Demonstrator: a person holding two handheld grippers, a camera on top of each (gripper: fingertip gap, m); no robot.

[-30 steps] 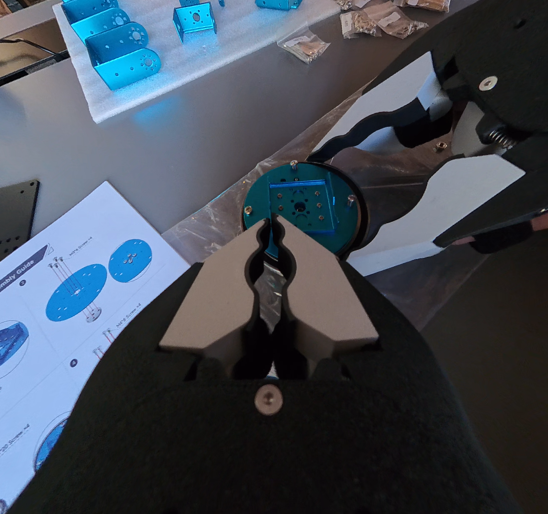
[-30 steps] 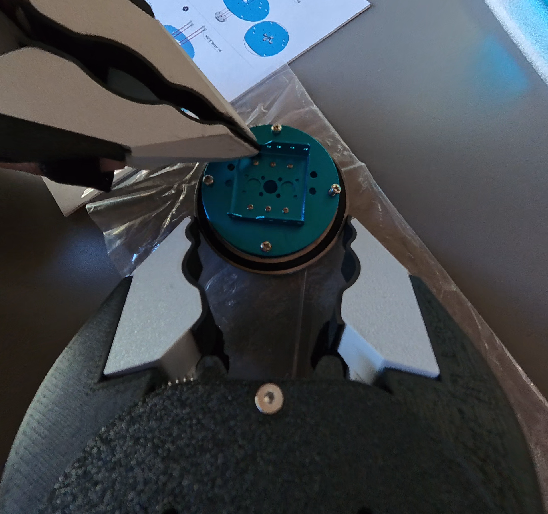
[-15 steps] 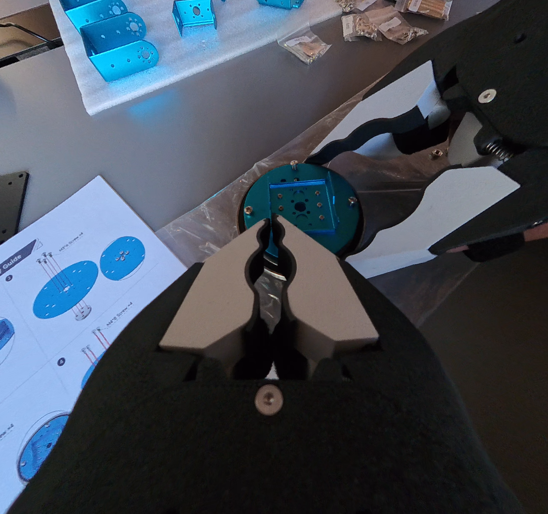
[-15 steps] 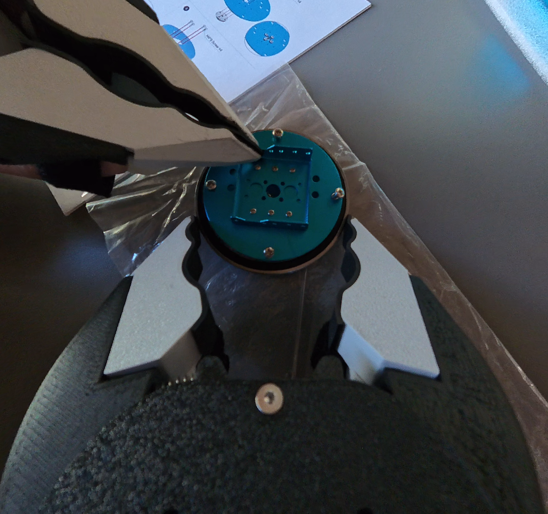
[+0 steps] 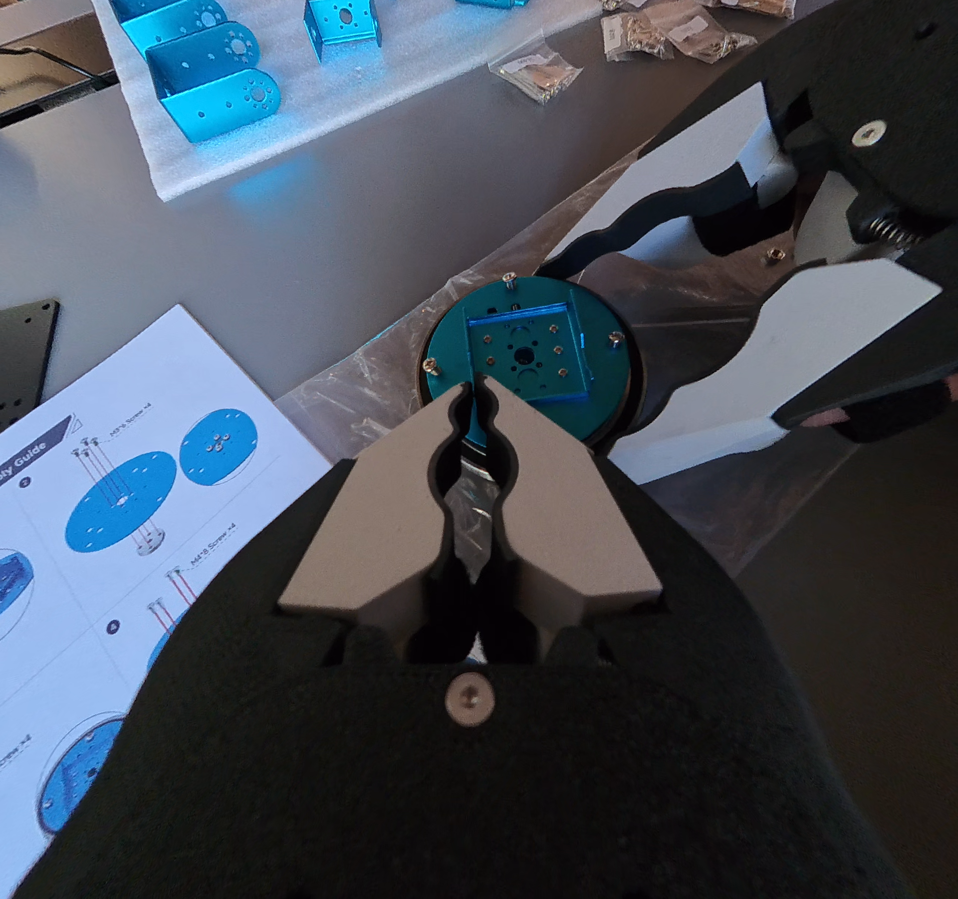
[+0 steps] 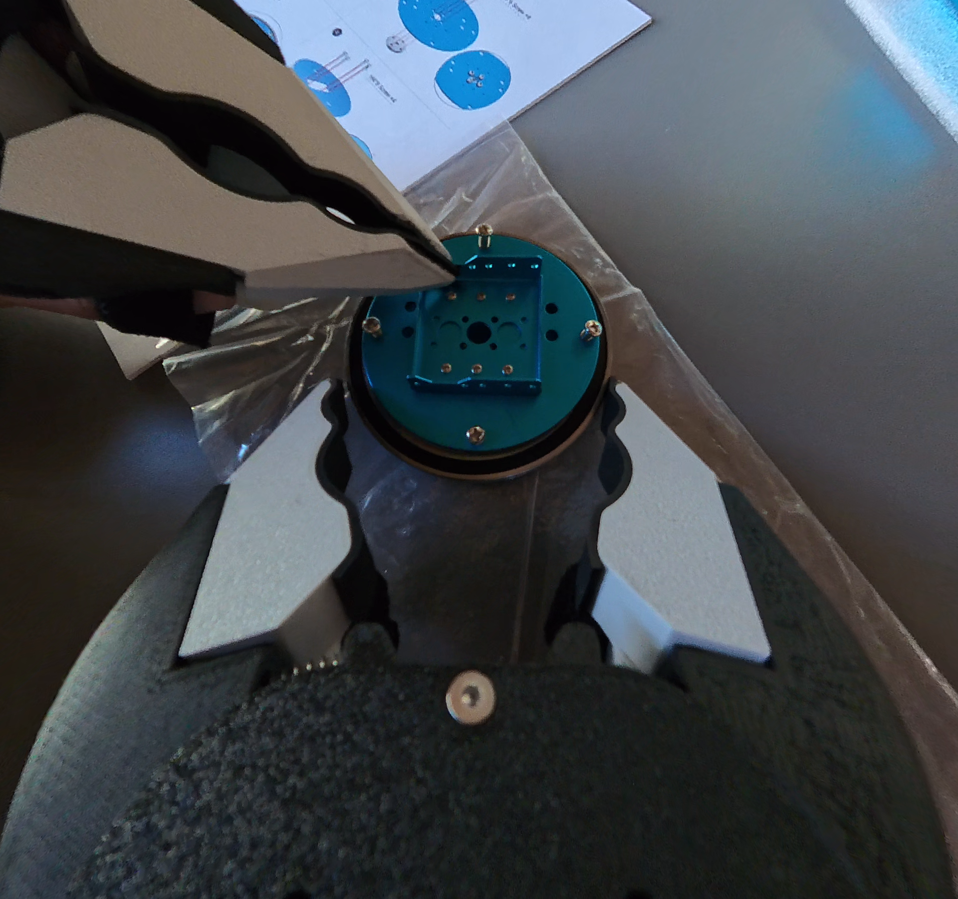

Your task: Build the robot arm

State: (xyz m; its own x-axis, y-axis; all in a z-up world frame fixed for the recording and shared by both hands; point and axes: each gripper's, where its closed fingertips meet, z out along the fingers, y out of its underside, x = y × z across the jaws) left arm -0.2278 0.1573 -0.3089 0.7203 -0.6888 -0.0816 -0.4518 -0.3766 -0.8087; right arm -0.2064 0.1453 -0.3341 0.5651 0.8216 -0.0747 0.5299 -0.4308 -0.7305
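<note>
A teal round disc point(image 5: 446, 340) on a black ring base carries a blue square bracket point(image 5: 539, 376) with gold screws around it. My left gripper point(image 5: 474, 389) is shut on the bracket's near wall at one corner; in the right wrist view it point(image 6: 448, 273) comes in from the upper left. My right gripper point(image 6: 474, 397) is shut on the disc point(image 6: 570, 397), one finger on each side of its black ring. Its fingers point(image 5: 700, 392) show at the right of the left wrist view. The bracket point(image 6: 466, 356) sits nearly square on the disc.
The disc rests on a clear plastic bag point(image 6: 648, 356) on a grey table. A printed picture sheet point(image 5: 155, 433) lies to the left, with a black plate point(image 5: 20, 356) beyond it. A white foam sheet point(image 5: 414, 86) with several blue brackets point(image 5: 223, 96) and bags of screws point(image 5: 539, 70) lie at the back. Tip to tip, the grippers are about 4 centimeters apart.
The bracket has turned a little on the disc with my left gripper on it and now sits squarer. The right gripper has kept its hold on the disc.
</note>
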